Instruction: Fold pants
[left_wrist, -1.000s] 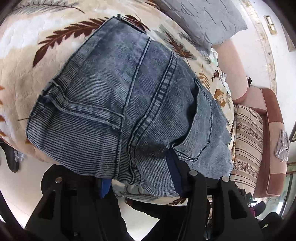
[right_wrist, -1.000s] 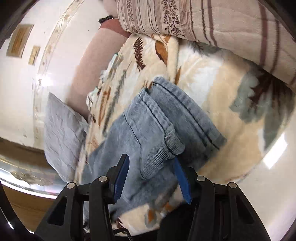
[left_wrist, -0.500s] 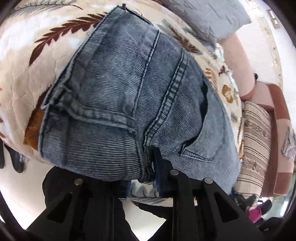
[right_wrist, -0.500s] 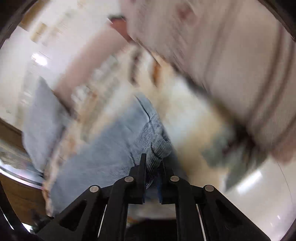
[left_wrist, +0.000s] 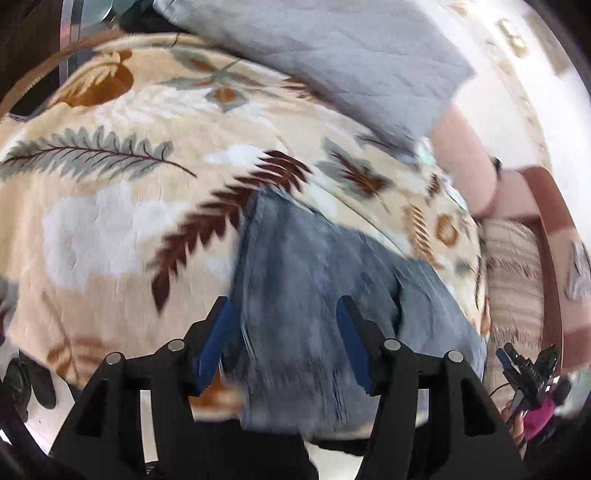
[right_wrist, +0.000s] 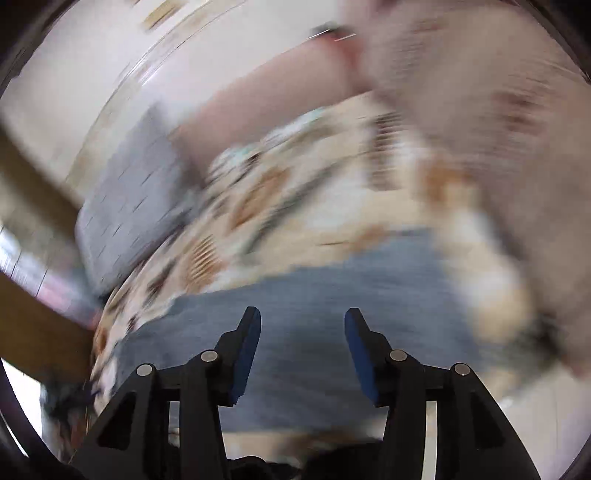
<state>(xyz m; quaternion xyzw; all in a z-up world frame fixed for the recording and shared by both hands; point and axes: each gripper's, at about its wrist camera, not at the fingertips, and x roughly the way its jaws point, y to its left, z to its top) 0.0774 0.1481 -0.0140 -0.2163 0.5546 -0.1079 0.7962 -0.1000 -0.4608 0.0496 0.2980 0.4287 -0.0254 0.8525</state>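
Folded blue denim pants (left_wrist: 317, 280) lie on a cream leaf-patterned blanket (left_wrist: 122, 206). In the left wrist view my left gripper (left_wrist: 282, 325) hovers above the near end of the pants, its jaws opening, blue pads apart and nothing pinched. The right wrist view is blurred by motion. There the pants (right_wrist: 314, 291) spread below my right gripper (right_wrist: 303, 332), whose jaws are also opening, with no cloth caught between them.
A grey quilted pillow (left_wrist: 332, 55) lies at the far side of the blanket. A striped cushion (left_wrist: 513, 280) and a pink sofa arm (left_wrist: 465, 147) stand to the right. The other gripper, held by a hand, shows at the lower right (left_wrist: 528, 373).
Both grippers had pinched the near edge of the pants half a second ago. Now both have let go, opened and pulled up and back, so the pants look smaller.
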